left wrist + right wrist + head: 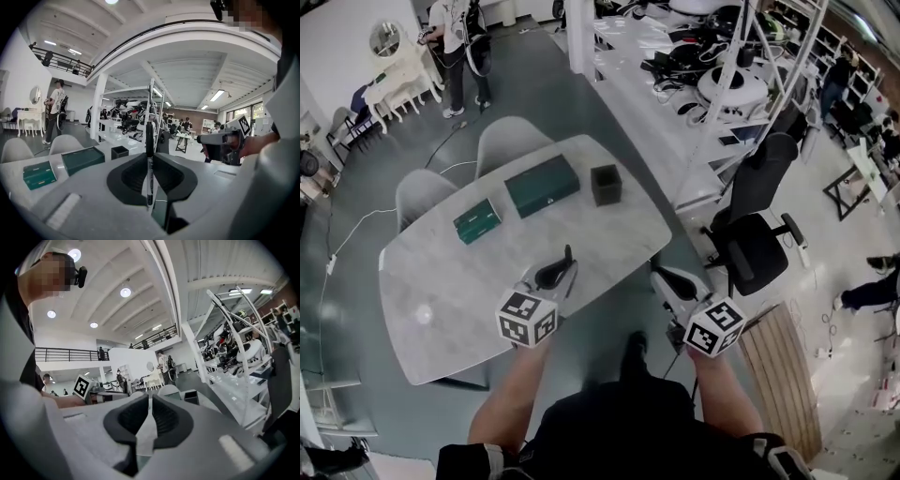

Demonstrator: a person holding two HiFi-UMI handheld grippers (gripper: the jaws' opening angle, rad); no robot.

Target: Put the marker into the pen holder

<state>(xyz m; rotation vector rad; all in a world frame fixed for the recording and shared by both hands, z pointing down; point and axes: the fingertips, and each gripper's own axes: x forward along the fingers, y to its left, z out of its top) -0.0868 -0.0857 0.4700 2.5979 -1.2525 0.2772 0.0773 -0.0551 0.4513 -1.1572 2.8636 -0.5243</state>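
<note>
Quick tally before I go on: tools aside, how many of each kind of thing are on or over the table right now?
Green boxes: 2
Black pen holder: 1
Marker, gripped in the left tool: 1
Total: 4

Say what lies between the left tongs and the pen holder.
Head view: only bare tabletop separates the left tongs, gripping the marker, from the pen holder.
</note>
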